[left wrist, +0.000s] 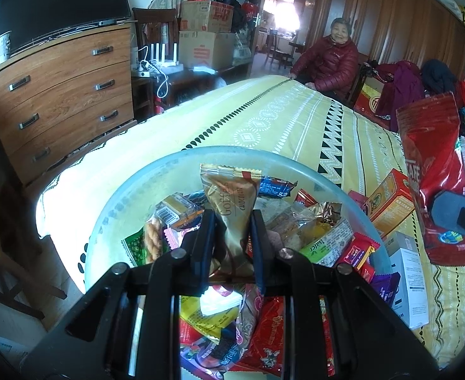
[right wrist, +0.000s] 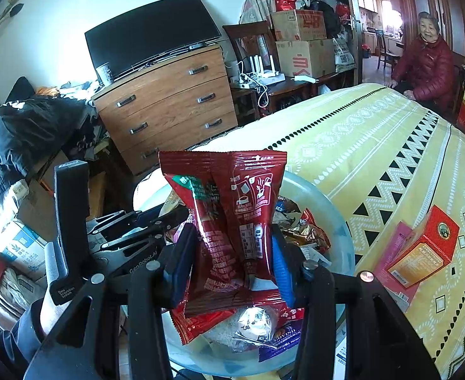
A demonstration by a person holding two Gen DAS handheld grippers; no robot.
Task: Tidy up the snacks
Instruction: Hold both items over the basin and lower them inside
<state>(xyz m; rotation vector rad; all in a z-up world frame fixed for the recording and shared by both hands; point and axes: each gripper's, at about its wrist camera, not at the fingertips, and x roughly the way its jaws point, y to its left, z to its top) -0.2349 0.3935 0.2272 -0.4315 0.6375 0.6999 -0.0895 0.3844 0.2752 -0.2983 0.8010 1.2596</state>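
My left gripper (left wrist: 232, 221) is shut on a gold Goffres chocolate packet (left wrist: 229, 196), held upright over a clear plastic bowl (left wrist: 131, 183) filled with several mixed snack packets. My right gripper (right wrist: 232, 237) is shut on a dark red coffee pouch (right wrist: 232, 209), held upright above the same bowl (right wrist: 333, 209). The red pouch (left wrist: 431, 158) and the right gripper also show at the right edge of the left wrist view. The left gripper (right wrist: 131, 231) shows at the left in the right wrist view.
The bowl sits on a bed with a yellow patterned sheet (left wrist: 279, 117). An orange-red box (right wrist: 422, 250) and a pink box (right wrist: 390, 253) lie to the bowl's right, a white box (left wrist: 409, 278) too. A wooden dresser (left wrist: 61, 95) stands left. A seated person (left wrist: 330, 60) watches from the far end.
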